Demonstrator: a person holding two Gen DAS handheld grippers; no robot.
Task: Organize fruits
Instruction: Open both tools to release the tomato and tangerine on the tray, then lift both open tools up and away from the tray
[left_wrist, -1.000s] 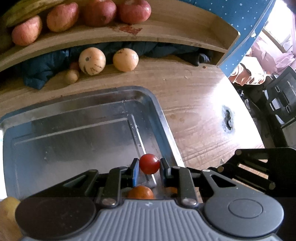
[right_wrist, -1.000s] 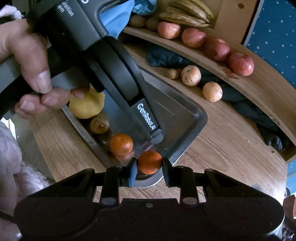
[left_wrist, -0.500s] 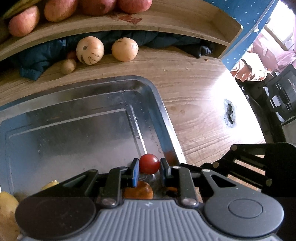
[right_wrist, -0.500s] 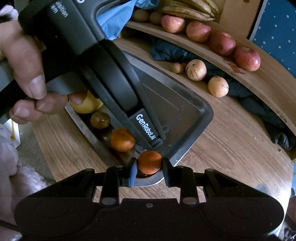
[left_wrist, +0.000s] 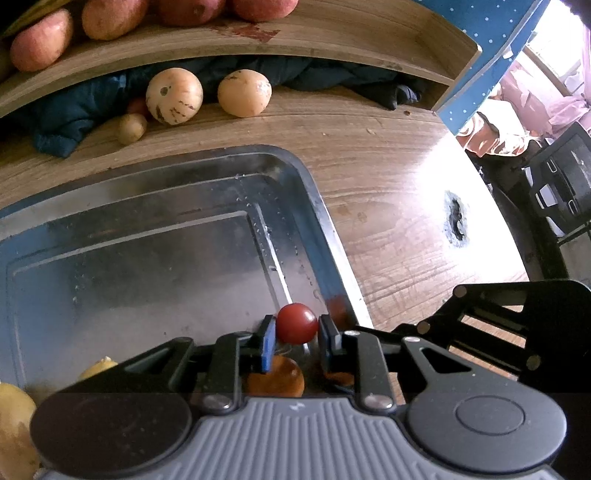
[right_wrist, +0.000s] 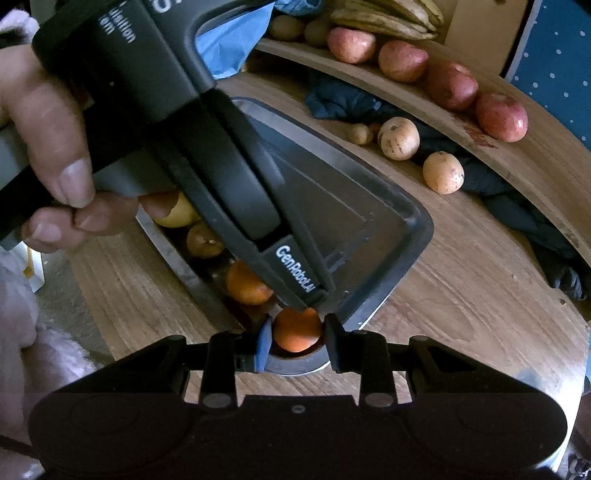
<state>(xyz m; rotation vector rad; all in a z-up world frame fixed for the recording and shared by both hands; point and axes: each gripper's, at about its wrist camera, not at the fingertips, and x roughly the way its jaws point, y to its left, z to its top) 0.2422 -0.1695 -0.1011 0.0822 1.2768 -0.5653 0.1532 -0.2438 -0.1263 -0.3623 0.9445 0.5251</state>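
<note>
I'm clamping a tomato (left_wrist: 297, 323) in my left gripper (left_wrist: 295, 334) and an orange (right_wrist: 297, 329) in my right gripper (right_wrist: 297, 341), low-centre over the tray (left_wrist: 317, 206); several fruits are lying inside, others waiting upper left.

Most of the shiny rectangular metal tray (left_wrist: 155, 236) has a bare floor, so there's loads of room to pass over its middle and far end. The near corner is the crowded bit: a round orange mandarin (right_wrist: 245, 284), a brownish round fruit (right_wrist: 204, 242) and a yellow lemon-like fruit (right_wrist: 176, 215) sit along that edge, and the black left gripper (right_wrist: 310, 301) reaches right across it. The round wooden desk (left_wrist: 399, 229) right of the tray is open. Further back, two pale tan round fruits (left_wrist: 173, 95) and a crumpled dark blue cloth (left_wrist: 70, 118) block the gap under the curved wooden shelf (left_wrist: 332, 40).
</note>
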